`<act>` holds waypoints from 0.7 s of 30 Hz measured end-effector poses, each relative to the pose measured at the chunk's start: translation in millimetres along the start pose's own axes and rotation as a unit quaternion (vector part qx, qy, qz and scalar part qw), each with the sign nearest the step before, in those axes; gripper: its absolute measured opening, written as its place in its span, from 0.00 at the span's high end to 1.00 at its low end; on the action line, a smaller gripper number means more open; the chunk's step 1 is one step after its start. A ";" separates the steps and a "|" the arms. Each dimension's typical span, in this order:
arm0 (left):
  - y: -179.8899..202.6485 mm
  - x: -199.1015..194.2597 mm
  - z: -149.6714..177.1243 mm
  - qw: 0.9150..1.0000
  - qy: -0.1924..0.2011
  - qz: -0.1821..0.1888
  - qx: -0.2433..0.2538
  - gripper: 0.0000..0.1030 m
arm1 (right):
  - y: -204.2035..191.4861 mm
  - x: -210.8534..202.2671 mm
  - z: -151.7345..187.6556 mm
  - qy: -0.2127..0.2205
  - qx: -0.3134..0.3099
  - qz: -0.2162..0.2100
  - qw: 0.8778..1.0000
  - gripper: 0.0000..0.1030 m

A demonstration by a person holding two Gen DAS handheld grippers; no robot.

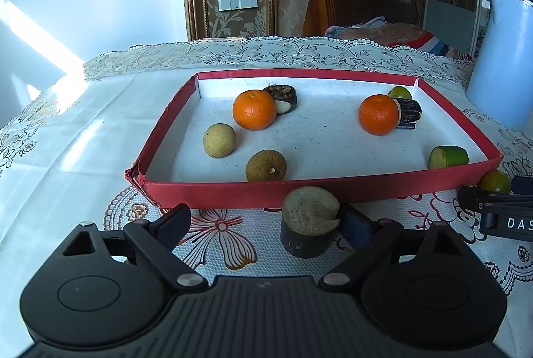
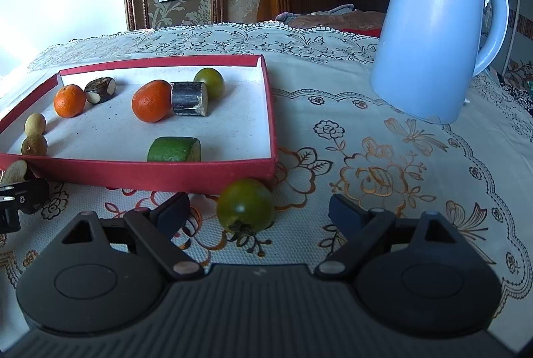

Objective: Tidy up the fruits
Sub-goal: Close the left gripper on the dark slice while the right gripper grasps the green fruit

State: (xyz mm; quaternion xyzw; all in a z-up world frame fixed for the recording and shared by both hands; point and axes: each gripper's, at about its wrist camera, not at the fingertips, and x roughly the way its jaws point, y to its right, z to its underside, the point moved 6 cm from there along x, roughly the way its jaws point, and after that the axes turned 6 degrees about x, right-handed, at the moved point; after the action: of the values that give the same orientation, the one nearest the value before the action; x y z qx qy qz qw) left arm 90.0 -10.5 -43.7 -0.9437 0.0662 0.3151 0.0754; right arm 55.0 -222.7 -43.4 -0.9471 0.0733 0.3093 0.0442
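Tomato (image 2: 246, 204) sits between right fingers (image 2: 173, 211), untouched.

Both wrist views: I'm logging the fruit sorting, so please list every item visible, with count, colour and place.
Shallow cardboard tray: one, red outside, white inside, on the tablecloth.
Round oranges: two, orange, in the tray.
Round tan fruits: two, yellowish brown, tray's left part.
Dark cut pieces: two, blackish, each beside an orange.
Green cut piece: one, tray's near side.
Green round fruit: one, tray's far right corner.
Green-yellow round fruit: one, outside the tray, between the right fingers.
Dark stump with pale cut face: one, outside, between the left fingers.
Electric kettle: one, pale blue, right of the tray.
Left gripper: black, open.
Right gripper: black, open.
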 end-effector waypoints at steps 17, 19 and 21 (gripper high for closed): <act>18.1 -7.6 1.6 0.998 0.012 0.030 0.047 0.69 | -16.6 -6.0 0.3 0.012 -0.027 -0.025 0.999 0.49; 16.9 -7.6 1.5 0.999 0.011 0.032 0.043 0.69 | -15.7 -6.4 0.2 0.013 -0.025 -0.025 0.999 0.51; 16.7 -7.6 1.6 0.999 0.011 0.032 0.042 0.69 | -15.2 -7.1 0.2 0.015 -0.023 -0.024 0.999 0.53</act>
State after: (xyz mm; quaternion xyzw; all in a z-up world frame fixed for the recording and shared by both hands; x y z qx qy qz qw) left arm 80.1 -26.0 -42.0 -0.9405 0.1106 0.3040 0.1039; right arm 51.7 -206.9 -38.8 -0.9538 0.0439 0.2960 0.0284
